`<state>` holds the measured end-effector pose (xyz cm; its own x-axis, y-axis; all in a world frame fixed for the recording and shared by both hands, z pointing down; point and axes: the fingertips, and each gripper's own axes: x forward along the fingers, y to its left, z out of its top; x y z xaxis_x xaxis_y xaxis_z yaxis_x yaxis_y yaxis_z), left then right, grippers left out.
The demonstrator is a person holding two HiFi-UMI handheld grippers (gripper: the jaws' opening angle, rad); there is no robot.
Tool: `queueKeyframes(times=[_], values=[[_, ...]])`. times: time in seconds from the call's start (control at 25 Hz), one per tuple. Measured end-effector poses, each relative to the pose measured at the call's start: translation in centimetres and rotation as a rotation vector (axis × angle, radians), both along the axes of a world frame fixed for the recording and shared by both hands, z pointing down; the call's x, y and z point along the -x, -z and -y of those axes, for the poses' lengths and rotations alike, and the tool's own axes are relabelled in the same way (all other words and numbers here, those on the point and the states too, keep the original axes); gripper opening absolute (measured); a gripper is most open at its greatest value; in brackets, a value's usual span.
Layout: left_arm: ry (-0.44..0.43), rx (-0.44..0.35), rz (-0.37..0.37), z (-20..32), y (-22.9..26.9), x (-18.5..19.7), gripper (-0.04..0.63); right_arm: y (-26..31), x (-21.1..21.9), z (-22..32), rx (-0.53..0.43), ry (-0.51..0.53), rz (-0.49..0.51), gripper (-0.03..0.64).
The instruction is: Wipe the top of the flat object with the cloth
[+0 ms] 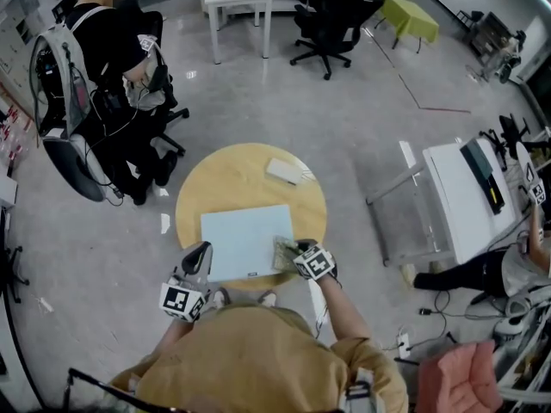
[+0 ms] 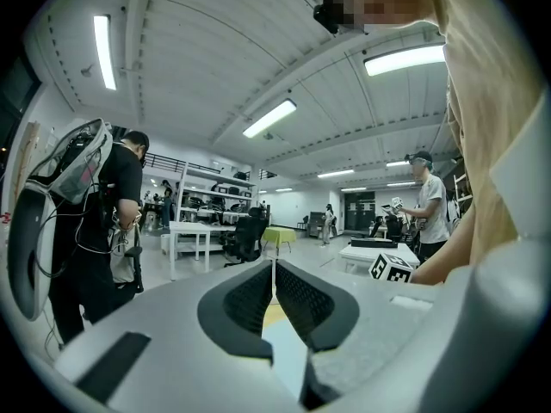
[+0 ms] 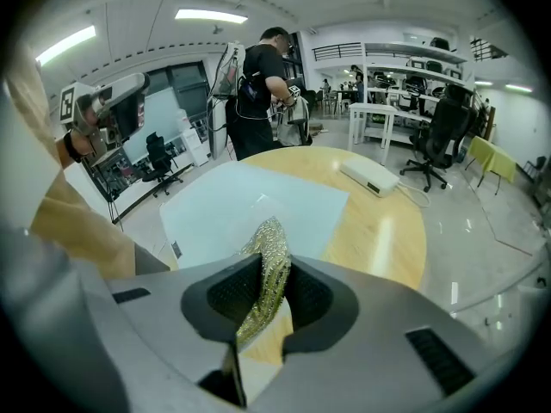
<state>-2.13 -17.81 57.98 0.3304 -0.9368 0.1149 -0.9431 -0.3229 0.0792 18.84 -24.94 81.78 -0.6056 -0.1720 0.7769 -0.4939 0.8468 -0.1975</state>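
Round wooden table [image 1: 215, 175] holds the pale board [image 1: 245, 241] lying flat, its near edge close to you. Your right gripper [image 1: 300, 249] pinches a fold of the cloth [image 3: 267, 239], which sits at the board's near right corner. Your left gripper [image 2: 274, 286] is closed on nothing and is off the board, beside its near left corner. Nothing pins the board, so a hard stroke could drag it toward the white box [image 1: 284, 171] or off the rim. With so thin a pinch, the cloth may also slip free.
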Motion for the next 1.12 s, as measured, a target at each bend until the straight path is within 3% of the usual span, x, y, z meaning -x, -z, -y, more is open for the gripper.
queueKeyframes(times=[0.44,0.6,0.76,0.92,1.12], values=[[-0.045,-0.001,-0.014,-0.5,-0.3,-4.2,0.014,1.2,-7.4,0.0,-0.028,-0.067,-0.054,0.067],[-0.048,0.008,-0.02,-0.1,-0.8,-3.9,0.014,1.4,-9.6,1.3,-0.058,-0.118,-0.085,0.067],[-0.047,0.008,-0.018,0.7,-0.4,-2.5,0.014,2.0,-11.0,3.2,-0.13,-0.122,-0.193,0.063],[-0.029,0.007,-0.017,0.7,0.0,-0.6,0.014,5.1,-8.8,4.1,-0.127,-0.132,-0.13,0.064],[0.023,0.006,-0.012,-0.2,0.4,3.3,0.014,9.6,0.2,5.1,-0.089,-0.067,0.079,0.064]])
